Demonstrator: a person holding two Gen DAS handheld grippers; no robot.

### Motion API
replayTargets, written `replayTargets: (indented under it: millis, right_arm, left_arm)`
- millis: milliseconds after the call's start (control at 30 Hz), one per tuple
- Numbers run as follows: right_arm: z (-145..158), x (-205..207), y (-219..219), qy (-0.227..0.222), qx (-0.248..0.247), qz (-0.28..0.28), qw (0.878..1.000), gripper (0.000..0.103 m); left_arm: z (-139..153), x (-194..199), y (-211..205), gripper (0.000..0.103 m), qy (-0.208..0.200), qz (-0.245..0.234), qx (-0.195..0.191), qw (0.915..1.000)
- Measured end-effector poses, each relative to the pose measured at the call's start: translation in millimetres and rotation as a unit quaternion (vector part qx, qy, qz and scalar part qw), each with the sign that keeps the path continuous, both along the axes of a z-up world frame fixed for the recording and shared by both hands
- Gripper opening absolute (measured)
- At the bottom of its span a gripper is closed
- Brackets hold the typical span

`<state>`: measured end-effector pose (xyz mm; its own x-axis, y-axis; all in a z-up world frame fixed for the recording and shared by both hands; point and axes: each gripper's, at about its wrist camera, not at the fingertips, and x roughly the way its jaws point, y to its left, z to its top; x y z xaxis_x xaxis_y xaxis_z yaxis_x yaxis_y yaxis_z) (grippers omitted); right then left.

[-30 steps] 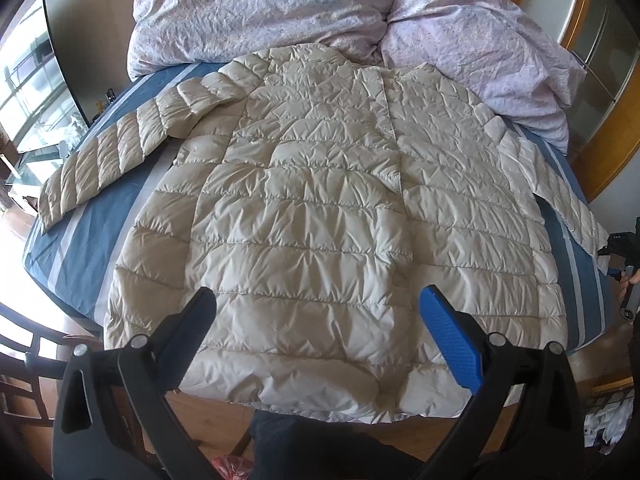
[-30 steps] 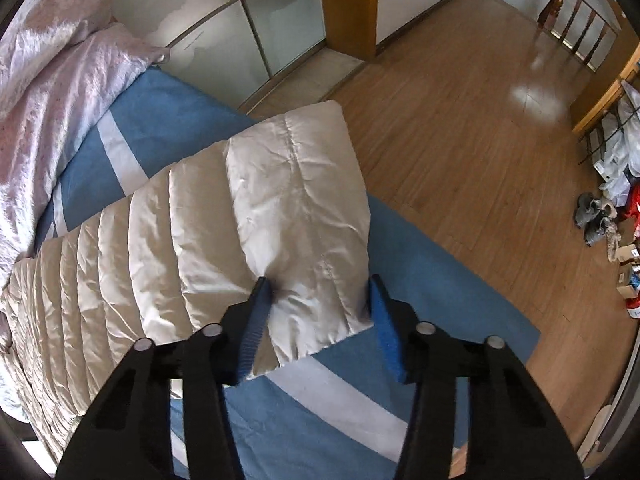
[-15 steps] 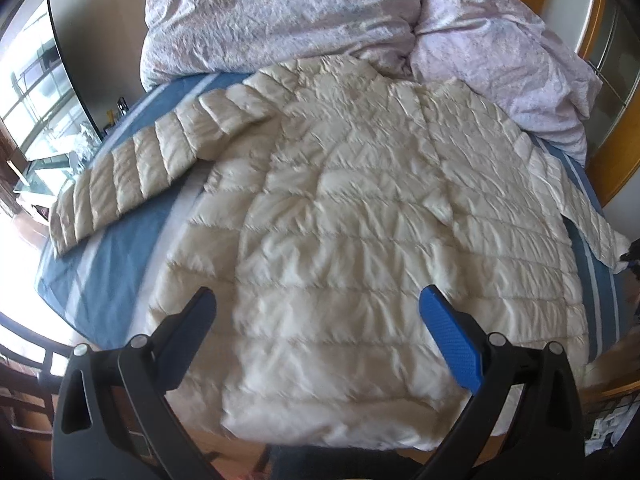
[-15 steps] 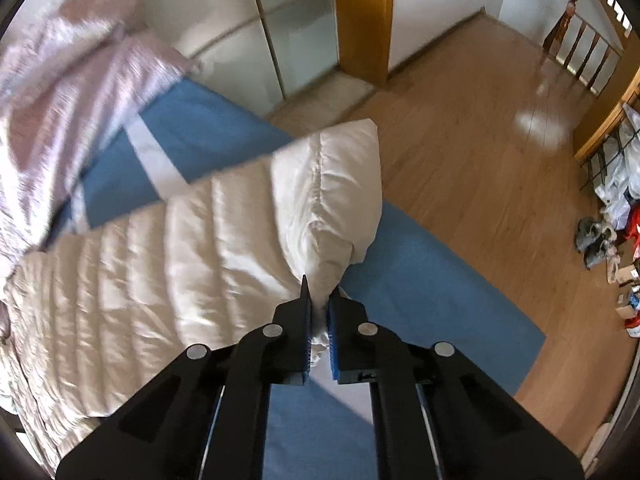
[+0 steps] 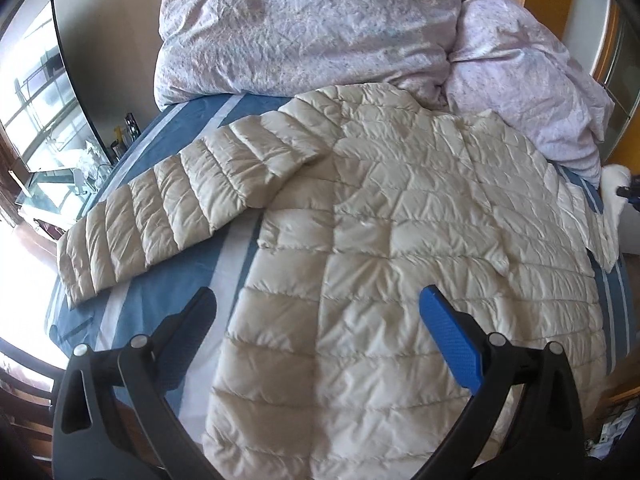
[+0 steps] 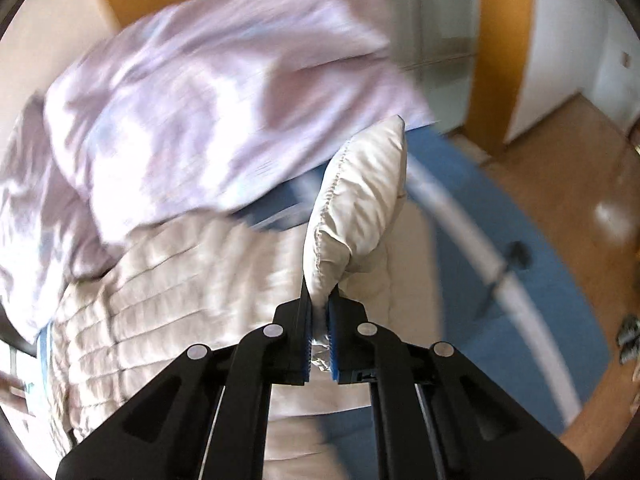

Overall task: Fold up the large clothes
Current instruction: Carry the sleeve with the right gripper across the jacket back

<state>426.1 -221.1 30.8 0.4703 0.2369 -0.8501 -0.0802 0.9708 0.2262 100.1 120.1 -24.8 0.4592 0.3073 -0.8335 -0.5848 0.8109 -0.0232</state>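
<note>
A cream quilted puffer jacket [image 5: 400, 240] lies spread flat on a blue bed with white stripes [image 5: 160, 264]. Its left sleeve [image 5: 180, 208] stretches out to the left over the sheet. My left gripper [image 5: 320, 320] is open and empty, hovering above the jacket's lower half. My right gripper [image 6: 319, 304] is shut on the cuff of the jacket's right sleeve [image 6: 360, 208] and holds it lifted off the bed. The lifted cuff also shows at the far right of the left wrist view [image 5: 614, 188]. The right wrist view is motion-blurred.
A bunched lilac duvet [image 5: 320, 32] fills the head of the bed behind the jacket. A window and a glass table [image 5: 52, 184] stand left of the bed. Wooden floor [image 6: 580, 208] and a wardrobe with glass doors [image 6: 436, 40] lie to the right.
My right gripper closed on the right sleeve cuff, lifted it and swung it toward the jacket body. My left gripper moved forward and left over the jacket, still open.
</note>
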Motion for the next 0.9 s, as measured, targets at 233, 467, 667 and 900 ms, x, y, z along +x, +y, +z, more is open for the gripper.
replayTargets:
  millis: [233, 467, 667, 900]
  right_arm:
    - [-31.9, -26.3, 139.5, 0.057, 0.029, 0.095, 0.993, 0.007]
    - [-52.7, -58.1, 235.1, 0.084, 0.029, 0.162, 0.983, 0.007]
    - [-58.7, -66.3, 281.0, 0.093, 0.018, 0.182, 0.979, 0.007]
    - [-68.1, -72.9, 308.7, 0.121, 0.030, 0.212, 0.969, 0.032]
  left_arm:
    - [-4.6, -3.5, 21.9, 0.101, 0.004, 0.002, 0.000, 1.0000]
    - [-6.8, -19.5, 46.3, 0.101, 0.003, 0.024, -0.003, 0.9997]
    - [-8.1, -35.6, 67.5, 0.101, -0.002, 0.048, -0.010, 0.9988]
    - [-7.4, -44.0, 80.3, 0.101, -0.005, 0.056, -0.009, 0.9984]
